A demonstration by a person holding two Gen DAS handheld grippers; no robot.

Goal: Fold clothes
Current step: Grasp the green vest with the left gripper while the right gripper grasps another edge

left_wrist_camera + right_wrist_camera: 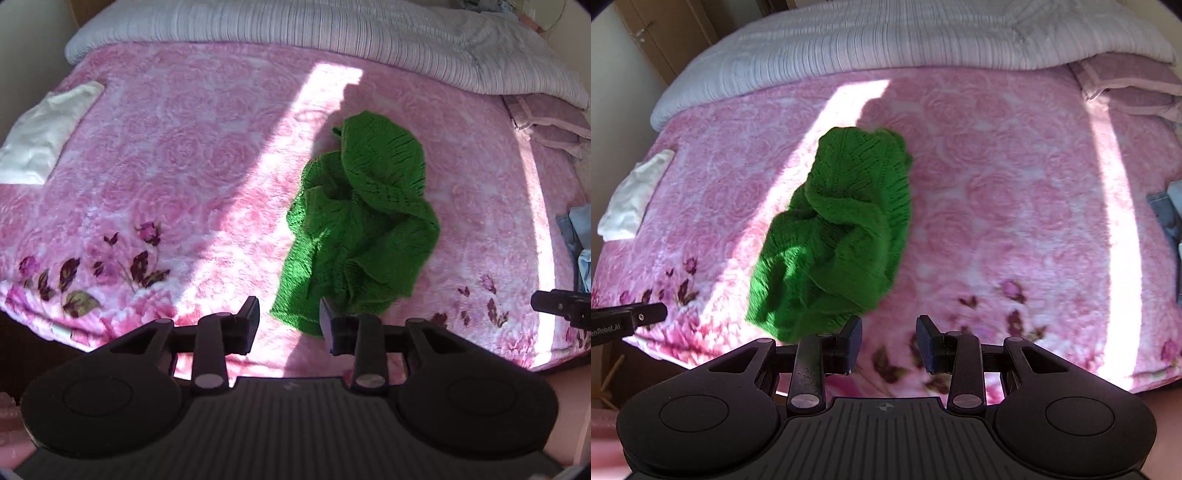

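Note:
A crumpled green knitted sweater (362, 218) lies in a heap on the pink rose-patterned blanket (177, 177); it also shows in the right wrist view (838, 240). My left gripper (290, 321) is open and empty, just short of the sweater's near edge, its right finger against the hem. My right gripper (888, 343) is open and empty at the sweater's near right corner, over the blanket (1015, 206). The right gripper's tip (561, 306) shows at the left view's right edge, and the left gripper's tip (631, 317) at the right view's left edge.
A folded white cloth (44, 136) lies at the bed's left side. A striped grey-white quilt (332, 33) is bunched along the far side. Bluish clothes (580, 243) sit at the right edge, a pink pillow (546, 122) at the far right. The bed's front edge is just below the grippers.

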